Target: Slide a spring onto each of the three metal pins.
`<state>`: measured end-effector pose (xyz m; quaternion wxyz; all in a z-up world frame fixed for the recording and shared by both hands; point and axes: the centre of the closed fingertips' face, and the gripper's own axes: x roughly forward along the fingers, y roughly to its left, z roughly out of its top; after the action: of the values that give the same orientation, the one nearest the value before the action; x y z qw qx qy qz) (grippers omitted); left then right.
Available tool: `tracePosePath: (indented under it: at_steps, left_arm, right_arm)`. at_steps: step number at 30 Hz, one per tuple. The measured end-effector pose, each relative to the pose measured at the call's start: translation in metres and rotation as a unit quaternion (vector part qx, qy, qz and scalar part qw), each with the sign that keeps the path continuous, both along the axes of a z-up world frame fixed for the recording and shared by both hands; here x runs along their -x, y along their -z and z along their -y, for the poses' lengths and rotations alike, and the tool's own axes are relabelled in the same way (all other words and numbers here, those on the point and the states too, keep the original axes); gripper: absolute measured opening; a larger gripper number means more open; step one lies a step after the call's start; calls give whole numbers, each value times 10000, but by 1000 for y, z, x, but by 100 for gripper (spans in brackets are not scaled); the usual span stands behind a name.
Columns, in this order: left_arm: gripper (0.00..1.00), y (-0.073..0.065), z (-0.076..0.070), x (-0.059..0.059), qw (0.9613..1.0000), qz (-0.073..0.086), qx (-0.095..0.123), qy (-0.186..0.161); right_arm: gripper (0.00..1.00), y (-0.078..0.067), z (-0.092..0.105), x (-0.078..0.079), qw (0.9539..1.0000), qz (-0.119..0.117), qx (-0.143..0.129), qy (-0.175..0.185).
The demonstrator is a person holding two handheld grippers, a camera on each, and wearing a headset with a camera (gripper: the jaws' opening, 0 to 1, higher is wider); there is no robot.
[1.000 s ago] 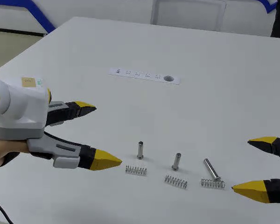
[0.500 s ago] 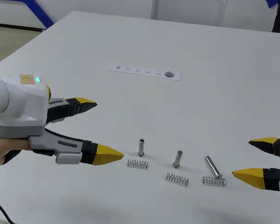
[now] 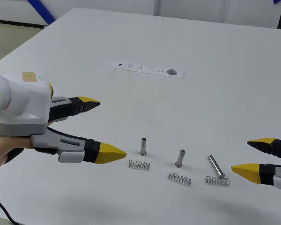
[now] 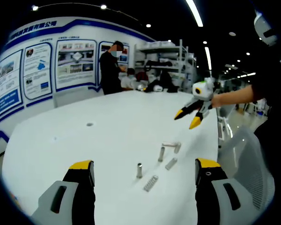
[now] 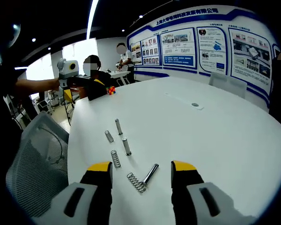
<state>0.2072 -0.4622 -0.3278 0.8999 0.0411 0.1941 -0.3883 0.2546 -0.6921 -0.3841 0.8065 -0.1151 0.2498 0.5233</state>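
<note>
Left gripper [image 3: 112, 127] jaws wide and empty, edged closer to leftmost spring [image 3: 139, 164] and upright pin [image 3: 143, 146]. Right gripper [image 3: 240, 155] jaws narrowed, still apart, empty, near lying pin [image 3: 215, 167]. All three springs loose on table [image 3: 201, 108], none fitted; likely approaching first pick-up.

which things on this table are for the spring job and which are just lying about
For the job: left pin, middle pin, right pin (lying down), left spring, middle spring, right spring.
Just lying about: white socket strip.

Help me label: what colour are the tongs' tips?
Yellow, left tongs and right tongs; best in head view.
</note>
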Motion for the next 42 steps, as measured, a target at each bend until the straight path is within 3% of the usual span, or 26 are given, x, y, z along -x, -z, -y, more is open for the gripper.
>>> tracePosePath:
  at_steps: [6,11,20,26,30,42]
  left_arm:
    - [91,5,1,1,10000,-64,-22,18]
    - [89,10,1,2,9998,-147,-47,92]
    - [88,10,-6,-2,9999,-146,54,15]
    - [87,16,-2,2,9998,-205,28,71]
    - [86,16,1,3,9997,-216,25,132]
    - [84,21,-3,7,9995,-272,72,107]
  right_arm:
    - [49,13,-10,0,9997,-59,193,-144]
    - [49,21,-14,-8,9994,-98,324,-46]
    - [44,36,-14,-15,9984,-204,534,40]
    - [41,51,-16,-23,9959,-405,722,361]
    - [34,58,-23,-31,9942,-497,721,618]
    - [29,81,-24,-39,9884,-770,903,943]
